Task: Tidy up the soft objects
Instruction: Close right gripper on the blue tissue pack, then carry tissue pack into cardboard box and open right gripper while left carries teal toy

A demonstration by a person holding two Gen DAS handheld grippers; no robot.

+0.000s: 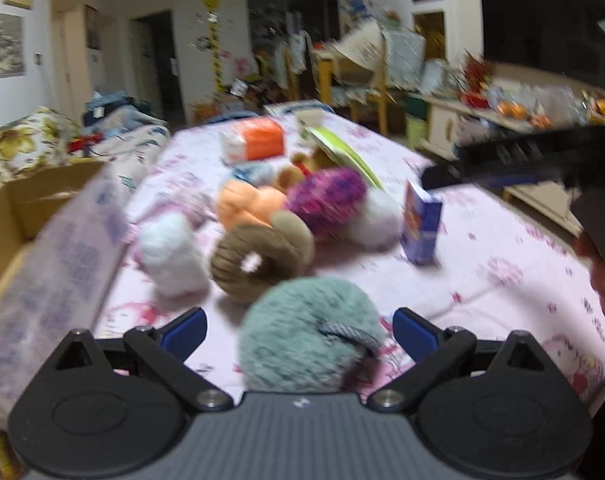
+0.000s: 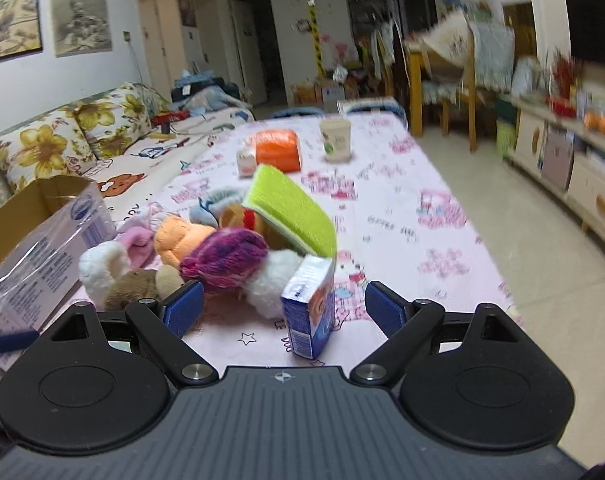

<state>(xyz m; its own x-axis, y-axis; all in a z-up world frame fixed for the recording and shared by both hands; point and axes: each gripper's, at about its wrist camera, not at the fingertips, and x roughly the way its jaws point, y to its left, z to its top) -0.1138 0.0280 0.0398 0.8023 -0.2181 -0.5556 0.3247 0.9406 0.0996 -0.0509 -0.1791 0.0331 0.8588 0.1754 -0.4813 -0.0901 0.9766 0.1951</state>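
A pile of soft toys lies on the pink tablecloth (image 1: 482, 248): a teal fluffy ball (image 1: 306, 332), a brown ring plush (image 1: 258, 260), a white plush (image 1: 170, 256), an orange plush (image 1: 246, 204) and a purple-pink knitted plush (image 1: 326, 196). My left gripper (image 1: 300, 330) is open, its blue pads either side of the teal ball without squeezing it. My right gripper (image 2: 284, 306) is open above a blue carton (image 2: 308, 308), with the purple plush (image 2: 226, 256) just beyond its left pad. The right gripper also shows in the left wrist view (image 1: 430, 180).
An open cardboard box (image 2: 34, 208) and a plastic-wrapped pack (image 1: 58, 272) sit at the table's left. A green sponge (image 2: 294, 208), orange pack (image 2: 278, 152) and white cup (image 2: 336, 138) lie farther back. A floral sofa (image 2: 74, 136) stands left, cabinets right.
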